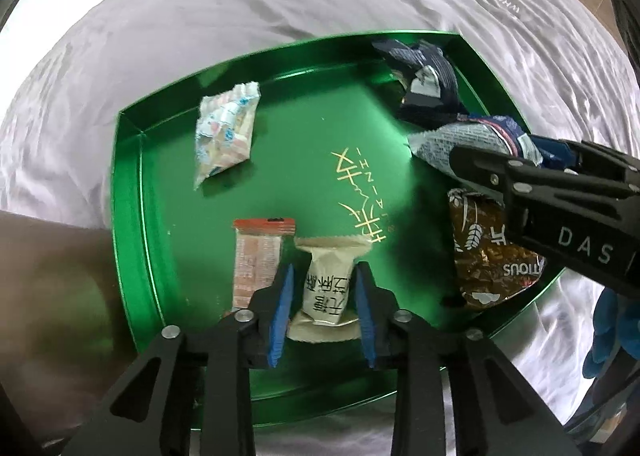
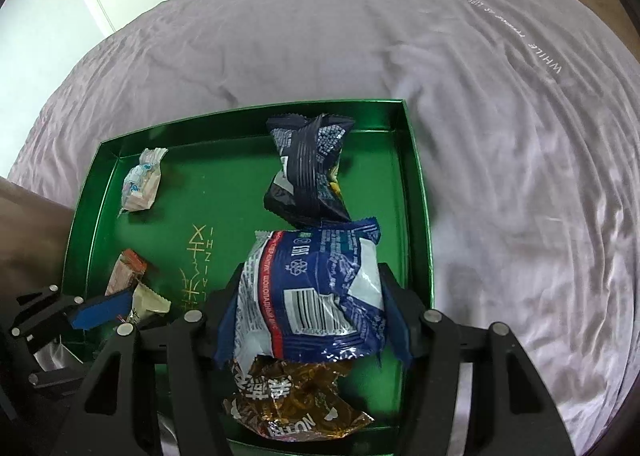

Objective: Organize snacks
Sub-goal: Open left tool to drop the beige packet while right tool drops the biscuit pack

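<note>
The green tray (image 1: 132,192) sits on the bed (image 2: 500,136), which is covered in lilac sheet, and every snack in sight lies inside it.

The left gripper (image 1: 325,298) has its blue-padded fingers (image 1: 282,304) on either side of the cream packet (image 1: 326,288), close to its sides; whether the pads actually press it cannot be told. The right gripper (image 2: 312,320) pinches the blue-and-white packet (image 2: 316,288), which bulges between the fingers and hangs just above the brown foil packet (image 2: 296,408).

The risks look modest. The blue-and-white packet is puffy and slick, so a loose pinch could let it slide out onto the brown one. The red-striped packet (image 1: 256,264) lies touching the cream packet, and may be dragged along if the left fingers close or lift carelessly. The soft bed could also let the tray tip under a downward push.

The left wrist view shows the cream packet's full length and the pale pink-and-blue packet (image 1: 226,128) clearly. Only the right wrist view shows the barcode face, the dark navy packet (image 2: 308,172) in full, and the tray's far right corner.
</note>
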Tool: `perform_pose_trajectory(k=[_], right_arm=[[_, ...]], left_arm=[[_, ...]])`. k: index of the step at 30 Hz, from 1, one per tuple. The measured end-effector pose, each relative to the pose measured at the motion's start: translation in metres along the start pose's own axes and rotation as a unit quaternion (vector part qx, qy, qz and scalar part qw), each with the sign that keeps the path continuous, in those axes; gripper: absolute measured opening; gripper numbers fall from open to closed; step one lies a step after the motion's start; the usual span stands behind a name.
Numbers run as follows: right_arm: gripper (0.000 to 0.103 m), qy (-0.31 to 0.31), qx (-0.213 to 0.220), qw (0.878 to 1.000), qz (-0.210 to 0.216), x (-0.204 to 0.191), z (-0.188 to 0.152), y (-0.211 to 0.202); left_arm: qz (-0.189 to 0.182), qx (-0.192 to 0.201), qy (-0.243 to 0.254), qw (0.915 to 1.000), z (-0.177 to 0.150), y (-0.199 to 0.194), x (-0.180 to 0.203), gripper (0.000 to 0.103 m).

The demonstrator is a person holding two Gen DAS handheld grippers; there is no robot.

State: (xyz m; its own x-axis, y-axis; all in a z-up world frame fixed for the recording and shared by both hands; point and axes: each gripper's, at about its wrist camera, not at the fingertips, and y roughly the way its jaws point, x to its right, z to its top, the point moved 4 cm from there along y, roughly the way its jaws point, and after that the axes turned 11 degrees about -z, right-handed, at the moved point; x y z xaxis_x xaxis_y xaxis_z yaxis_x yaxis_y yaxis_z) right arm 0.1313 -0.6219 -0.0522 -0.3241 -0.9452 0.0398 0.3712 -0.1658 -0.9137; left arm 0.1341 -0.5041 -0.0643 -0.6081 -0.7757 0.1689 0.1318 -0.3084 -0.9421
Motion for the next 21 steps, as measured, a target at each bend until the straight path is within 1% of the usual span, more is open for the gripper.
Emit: perform_pose_trajectory(k=[2,3,4,5,6,8,15,17,21], right_arm=[[0.079,-0.001,0.004,1.0,-0.004,0.001,-0.001,-0.004],[0.086,-0.003,0.007,1.0,-0.005,0.001,-0.002,-0.007],[0.09,-0.004,0.009,1.0,-0.006,0.001,-0.001,-0.01],[0.099,-0.005,0.013,1.0,-0.009,0.002,-0.001,-0.014],[0.101,-0.005,0.017,1.0,-0.01,0.004,-0.001,-0.019],[0.103,-0.003,0.026,1.0,-0.013,0.004,0.0,-0.028],[0.103,0.022,0.055,0.998,-0.027,0.01,-0.002,-0.063],[0.103,0.032,0.065,0.997,-0.033,0.013,-0.004,-0.075],[0.103,0.053,0.079,0.995,-0.042,0.022,-0.01,-0.097]], left_arm=[[0.001,0.004,0.0,1.0,0.0,-0.003,0.0,0.029],[0.002,0.007,-0.001,1.0,0.001,-0.006,0.0,0.029],[0.001,0.009,-0.001,1.0,0.001,-0.009,-0.001,0.032],[0.0,0.012,-0.002,0.9999,0.001,-0.011,0.0,0.035],[0.0,0.015,-0.002,0.9999,0.001,-0.014,0.0,0.036],[-0.001,0.023,0.0,0.9997,0.002,-0.023,0.0,0.036],[-0.001,0.042,0.002,0.9991,0.0,-0.045,0.006,0.041],[-0.006,0.046,0.003,0.9989,0.003,-0.05,0.004,0.041],[-0.019,0.05,0.011,0.9985,-0.002,-0.063,0.012,0.044]])
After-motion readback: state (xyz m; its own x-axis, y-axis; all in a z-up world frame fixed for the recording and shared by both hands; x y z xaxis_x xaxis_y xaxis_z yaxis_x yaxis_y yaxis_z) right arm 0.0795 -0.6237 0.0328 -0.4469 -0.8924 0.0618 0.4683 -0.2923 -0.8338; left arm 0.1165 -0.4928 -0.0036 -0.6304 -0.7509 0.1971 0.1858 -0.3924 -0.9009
